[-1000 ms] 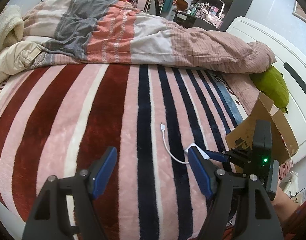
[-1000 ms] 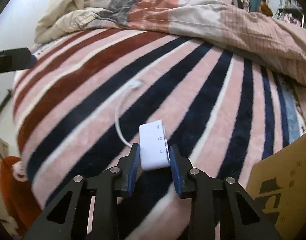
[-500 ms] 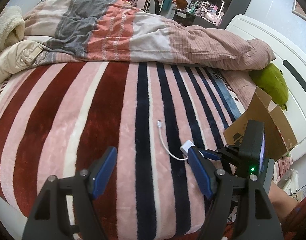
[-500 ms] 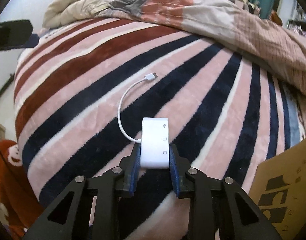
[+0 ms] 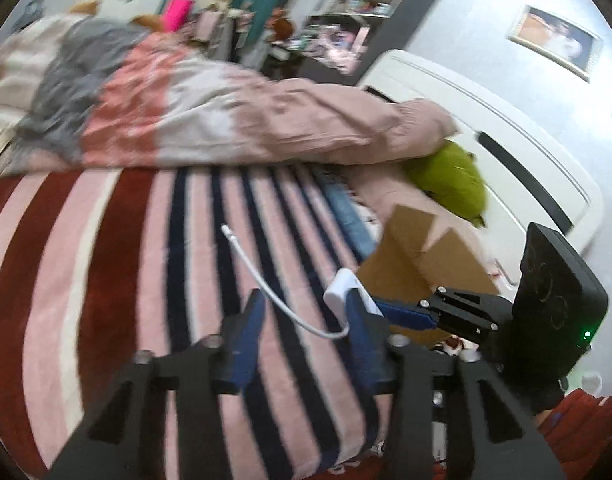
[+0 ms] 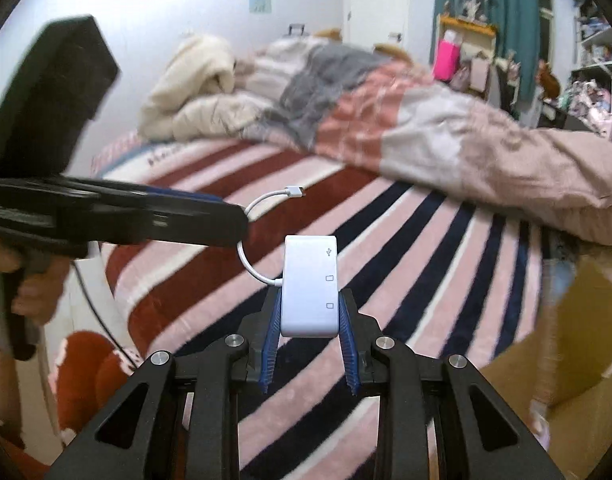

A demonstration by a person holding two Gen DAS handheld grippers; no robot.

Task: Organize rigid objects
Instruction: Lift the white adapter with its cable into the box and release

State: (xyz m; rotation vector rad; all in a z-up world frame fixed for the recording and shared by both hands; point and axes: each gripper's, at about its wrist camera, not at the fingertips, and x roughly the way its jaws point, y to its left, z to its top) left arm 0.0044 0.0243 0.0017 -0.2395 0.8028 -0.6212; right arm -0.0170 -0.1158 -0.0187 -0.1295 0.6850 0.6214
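We grip the white adapter (image 6: 310, 286) between the closed fingers of our right gripper (image 6: 308, 344), long axis pointing forward, lifted above the striped blanket (image 6: 406, 248); the cardboard box (image 6: 554, 344) lies to its right, while our left gripper (image 5: 302, 336) hangs open.

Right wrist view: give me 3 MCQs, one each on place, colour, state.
1. Where is the cardboard box?
A. lower right
B. upper left
C. top centre

2. What colour is the adapter?
A. black
B. white
C. green

3. What is the right gripper doing?
A. open, holding nothing
B. shut on the adapter
C. shut on the box

Answers:
1. A, the brown box fills the lower right edge.
2. B, its body and cable are white.
3. B, both blue pads press the adapter's sides, lifted off the striped blanket.
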